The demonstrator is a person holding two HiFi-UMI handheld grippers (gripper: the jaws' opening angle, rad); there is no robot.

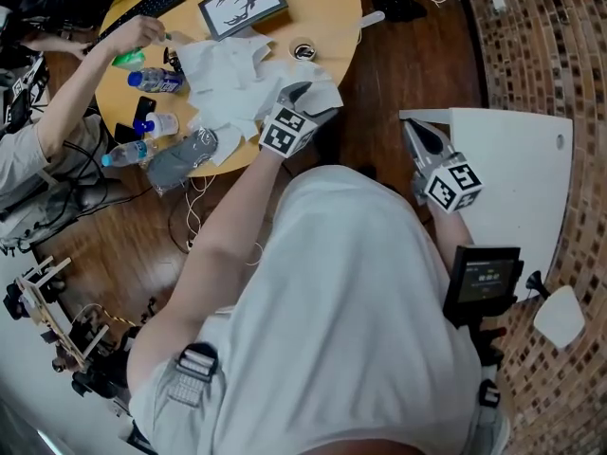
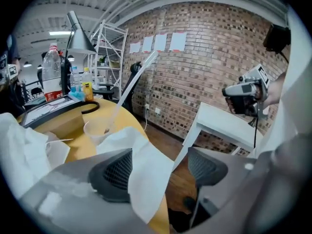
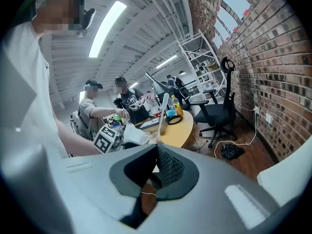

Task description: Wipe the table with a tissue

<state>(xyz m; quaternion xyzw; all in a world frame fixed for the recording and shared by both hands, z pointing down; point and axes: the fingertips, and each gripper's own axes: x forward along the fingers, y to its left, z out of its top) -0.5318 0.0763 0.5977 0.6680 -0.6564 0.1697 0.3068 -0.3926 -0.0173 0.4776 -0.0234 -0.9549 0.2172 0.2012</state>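
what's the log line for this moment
left tool open | white paper tissue draped between its jaws, at edge of round yellow table | right tool shut, empty, away from table

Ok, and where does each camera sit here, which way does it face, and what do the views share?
Head view: on the person's head, facing steeply down at the yellow table; shows torso, both arms, left gripper, right gripper.
Left gripper view: on the left gripper, looking past its open fingers and a tissue toward a brick wall.
Right gripper view: on the right gripper, looking over shut fingers toward that table.
Shared: each gripper view shows the other gripper.
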